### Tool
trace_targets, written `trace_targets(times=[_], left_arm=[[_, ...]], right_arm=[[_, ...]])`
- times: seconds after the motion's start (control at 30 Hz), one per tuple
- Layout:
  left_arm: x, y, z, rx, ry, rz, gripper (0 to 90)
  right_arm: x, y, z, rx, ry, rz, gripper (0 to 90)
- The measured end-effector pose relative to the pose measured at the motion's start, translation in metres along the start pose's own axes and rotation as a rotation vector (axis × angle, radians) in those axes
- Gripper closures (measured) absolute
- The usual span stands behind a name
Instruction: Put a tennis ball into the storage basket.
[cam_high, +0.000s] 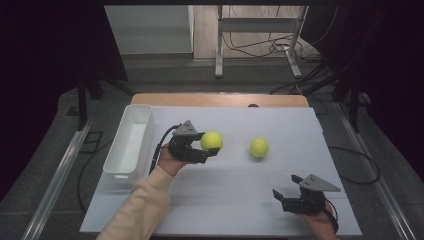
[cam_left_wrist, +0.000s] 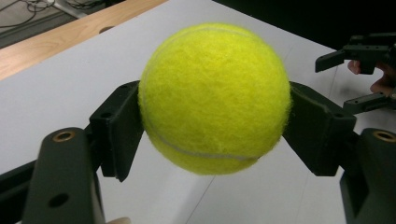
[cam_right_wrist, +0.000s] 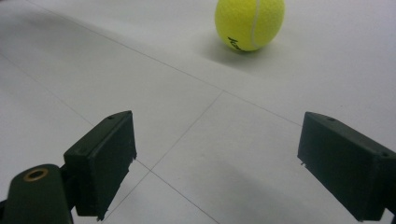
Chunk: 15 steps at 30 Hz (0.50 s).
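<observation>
Now the left gripper (cam_high: 209, 151) has a tennis ball (cam_high: 211, 141) clamped between its jaws, and in the left gripper view you can see why the hold looks secure: the two black pads (cam_left_wrist: 119, 128) bite on opposite flanks of that held ball (cam_left_wrist: 214, 97), right across its widest part, so it cannot roll out forward or back. Look under it — bare white tabletop (cam_left_wrist: 261, 196), and the ball seems to sit clear of the surface, carried rather than pushed. Over on the left edge sits the white bin (cam_high: 131, 141), long, open-topped, just beside the hand, and my read is that this is where the ball is bound; the short reach explains why the left hand took the nearer one. The second ball (cam_high: 259, 147) rests alone on the table, near the middle, well apart from both grippers. Down at the near right, the right gripper (cam_high: 283, 197) waits with its jaws spread wide and nothing between them; in its own view the pads (cam_right_wrist: 100, 161) frame that loose ball (cam_right_wrist: 250, 23) straight ahead, so it looks lined up for the next pick, holding off, I'd judge, to keep the lane to the bin free
</observation>
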<state>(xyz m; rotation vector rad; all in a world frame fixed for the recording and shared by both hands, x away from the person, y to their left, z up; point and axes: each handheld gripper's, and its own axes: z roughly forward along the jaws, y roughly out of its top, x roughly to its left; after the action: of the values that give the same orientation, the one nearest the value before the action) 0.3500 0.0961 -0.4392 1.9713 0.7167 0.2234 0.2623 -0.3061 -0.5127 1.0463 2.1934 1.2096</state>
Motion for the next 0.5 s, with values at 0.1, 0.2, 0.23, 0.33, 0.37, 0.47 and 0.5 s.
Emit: trace_targets(times=[0.1, 0.2, 0.23, 0.33, 0.37, 0.47, 0.5], left_arm=[[0.002, 0.0, -0.003, -0.007, 0.005, -0.004, 26.2], [0.004, 0.001, -0.006, -0.015, 0.008, -0.009, 26.2], [0.005, 0.001, -0.007, -0.018, 0.011, -0.009, 26.2], [0.007, 0.002, -0.011, -0.025, 0.016, -0.014, 26.2], [0.008, 0.002, -0.012, -0.03, 0.017, -0.016, 26.2], [0.011, 0.003, -0.017, -0.035, 0.025, -0.02, 26.2], [0.012, 0.003, -0.018, -0.035, 0.027, -0.018, 26.2]], right_arm=[[0.0, 0.0, 0.0, -0.001, 0.0, 0.0, 11.8], [0.0, 0.0, 0.0, -0.001, 0.001, -0.002, 11.8], [0.0, 0.0, 0.0, -0.001, 0.001, -0.001, 11.8], [0.0, 0.0, 0.0, -0.001, 0.001, 0.0, 11.8], [0.0, 0.0, 0.0, -0.001, 0.001, 0.0, 11.8], [0.0, 0.0, 0.0, -0.001, 0.001, 0.0, 11.8], [0.0, 0.0, 0.0, -0.001, 0.001, 0.0, 11.8]])
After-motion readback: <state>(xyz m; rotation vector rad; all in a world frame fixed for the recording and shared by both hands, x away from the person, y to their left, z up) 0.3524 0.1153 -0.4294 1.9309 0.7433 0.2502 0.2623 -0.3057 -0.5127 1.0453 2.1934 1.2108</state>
